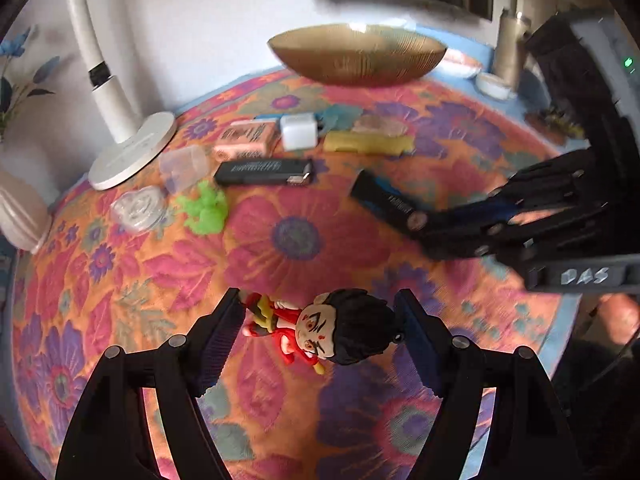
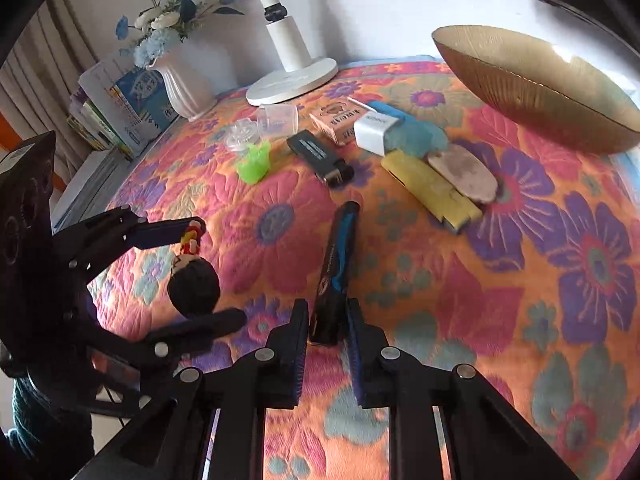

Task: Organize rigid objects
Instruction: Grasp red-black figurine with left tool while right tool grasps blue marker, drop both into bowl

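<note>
A small doll (image 1: 320, 328) with black hair and a red outfit lies lengthwise between the fingers of my left gripper (image 1: 319, 295). One pad touches its feet and the other its head, so the gripper is shut on it. In the right wrist view the left gripper (image 2: 220, 272) carries the doll (image 2: 194, 280) at the left, just above the cloth. My right gripper (image 2: 325, 308) is shut on the near end of a black-and-blue tube (image 2: 336, 256), which points away across the table. The left wrist view shows this tube (image 1: 384, 204) held by the right gripper (image 1: 424, 220).
On the flowered tablecloth (image 2: 500, 280) lie a black lighter (image 2: 320, 156), a green toy (image 2: 254, 164), a white charger (image 2: 374, 130), a yellow block (image 2: 432, 188), a pink box (image 2: 336, 120) and a clear cup (image 2: 278, 118). A gold bowl (image 2: 540, 84), a lamp base (image 2: 292, 80) and a vase (image 2: 184, 88) stand at the back.
</note>
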